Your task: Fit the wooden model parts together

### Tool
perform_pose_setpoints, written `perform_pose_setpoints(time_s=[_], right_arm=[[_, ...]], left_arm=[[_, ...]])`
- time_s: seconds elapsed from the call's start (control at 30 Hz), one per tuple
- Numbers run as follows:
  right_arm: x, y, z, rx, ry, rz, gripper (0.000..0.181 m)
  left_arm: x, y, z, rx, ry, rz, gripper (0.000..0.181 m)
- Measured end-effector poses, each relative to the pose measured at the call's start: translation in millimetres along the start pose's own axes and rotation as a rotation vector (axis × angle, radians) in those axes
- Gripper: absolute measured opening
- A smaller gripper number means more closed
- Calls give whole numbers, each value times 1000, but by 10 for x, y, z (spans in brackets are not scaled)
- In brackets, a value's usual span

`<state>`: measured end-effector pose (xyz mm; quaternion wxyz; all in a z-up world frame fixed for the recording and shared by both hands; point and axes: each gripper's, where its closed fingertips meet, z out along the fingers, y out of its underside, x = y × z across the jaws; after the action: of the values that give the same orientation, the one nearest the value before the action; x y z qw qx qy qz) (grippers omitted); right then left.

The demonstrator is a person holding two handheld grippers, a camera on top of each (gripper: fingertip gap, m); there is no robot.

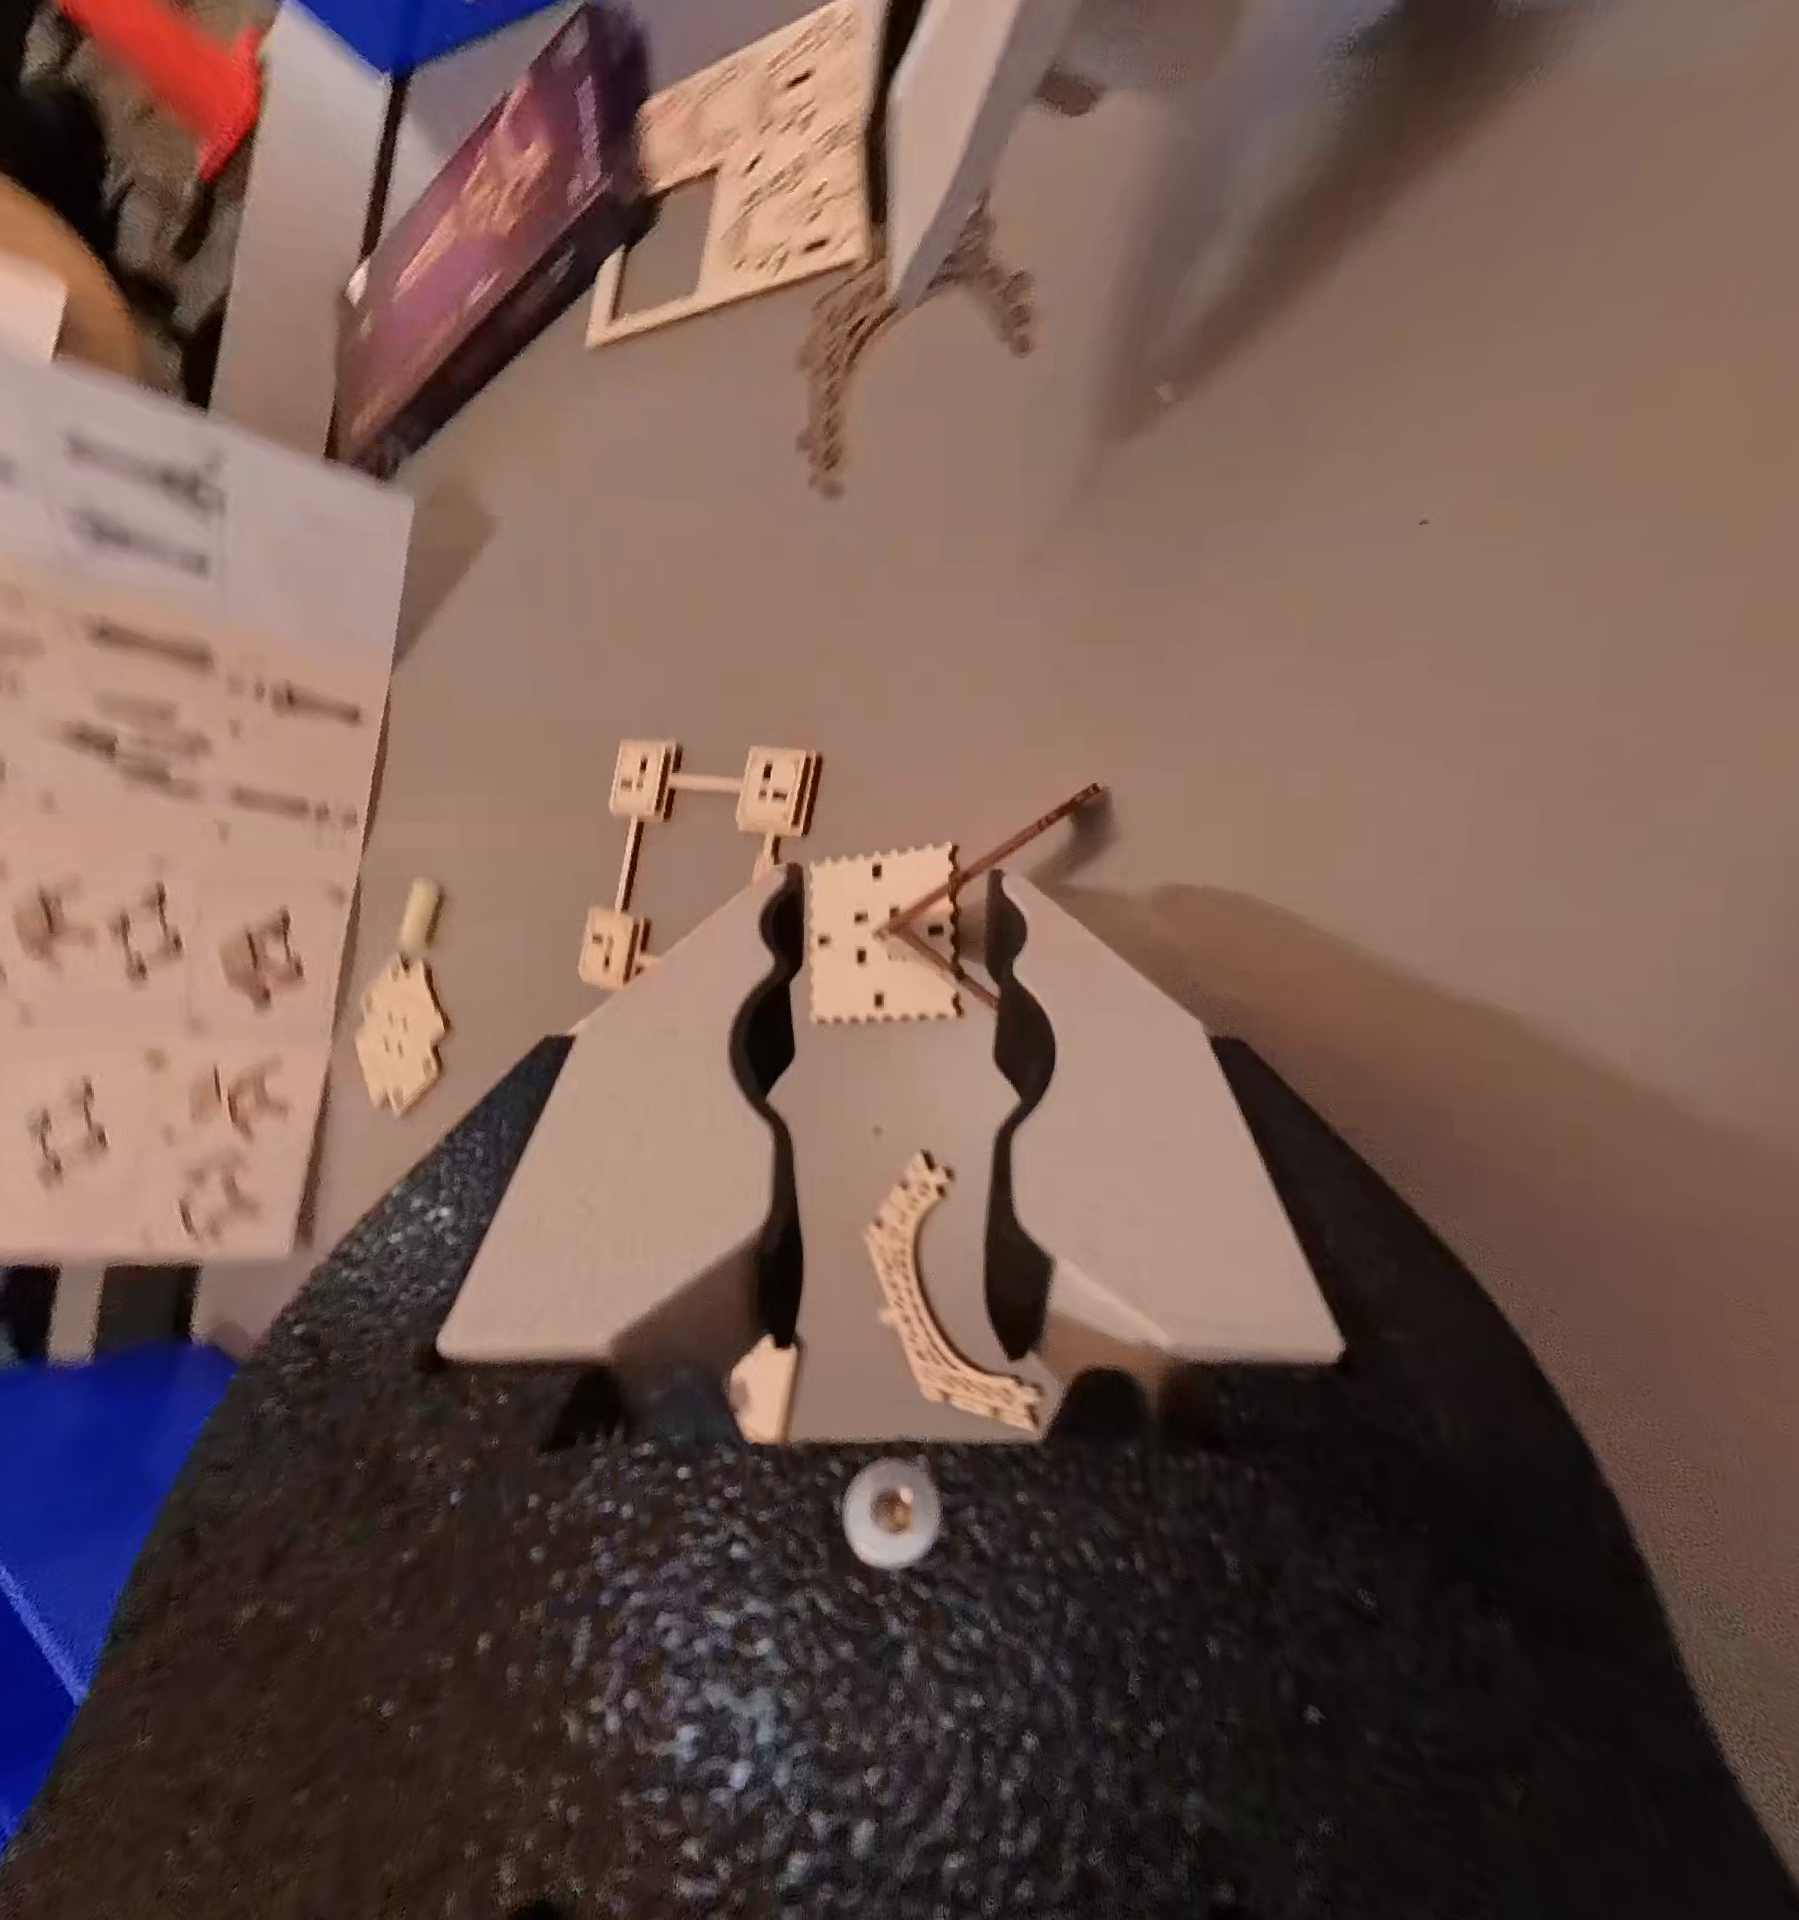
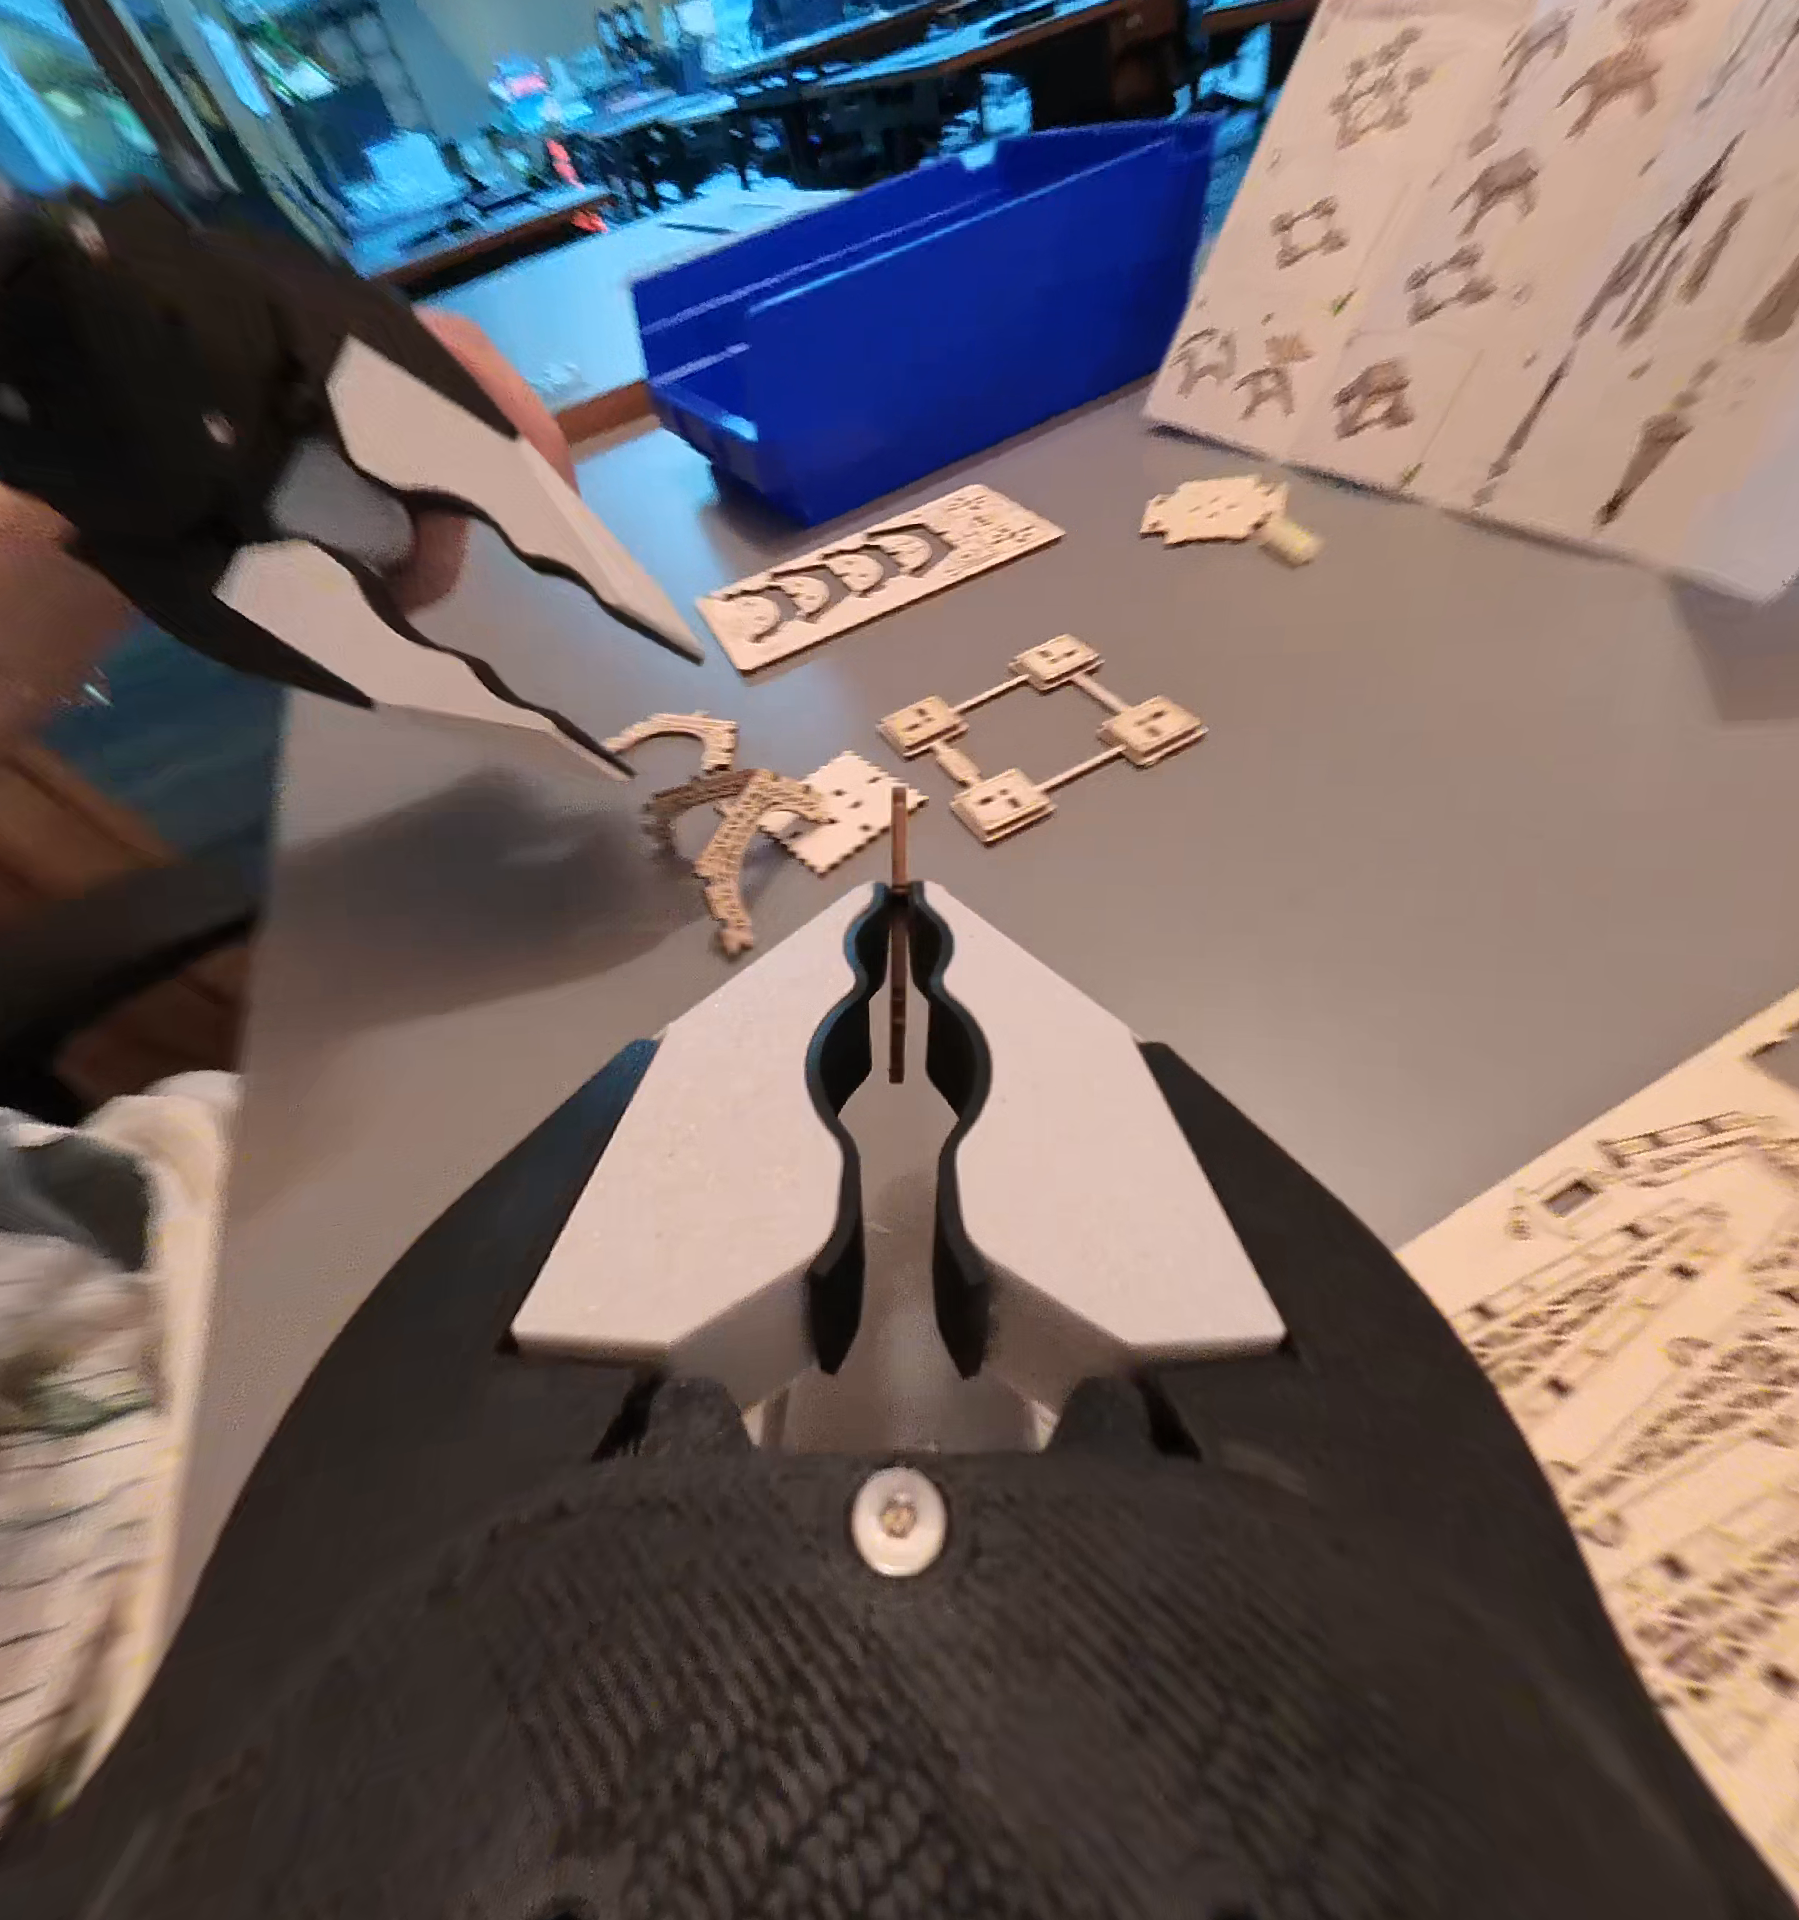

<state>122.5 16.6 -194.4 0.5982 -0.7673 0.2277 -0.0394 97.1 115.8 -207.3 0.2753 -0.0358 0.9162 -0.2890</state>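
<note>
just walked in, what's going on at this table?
A person is assembling a wooden model kit with handheld tongs. The right tongs are shut on a thin wooden strip, held on edge above the grey table. The left tongs are open and empty, hovering over a square notched plate and a curved lattice piece. A square frame with four corner blocks lies nearby, unjoined. An instruction sheet stands propped behind the parts.

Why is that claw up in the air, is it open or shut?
Open. The left gripper hangs above the table with a wide gap between its fingers and nothing held there.
</note>
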Motion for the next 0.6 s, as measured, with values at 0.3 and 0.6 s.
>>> perform_pose_setpoints(time_s=[0.3, 0.6], right_arm=[[115, -4, 109, -98, 326, -462, 1], [70, 5, 148, -86, 309, -473, 0]], left_arm=[[82, 191, 259, -219, 242, 431, 30], [-11, 211, 294, -350, 233, 273, 0]])
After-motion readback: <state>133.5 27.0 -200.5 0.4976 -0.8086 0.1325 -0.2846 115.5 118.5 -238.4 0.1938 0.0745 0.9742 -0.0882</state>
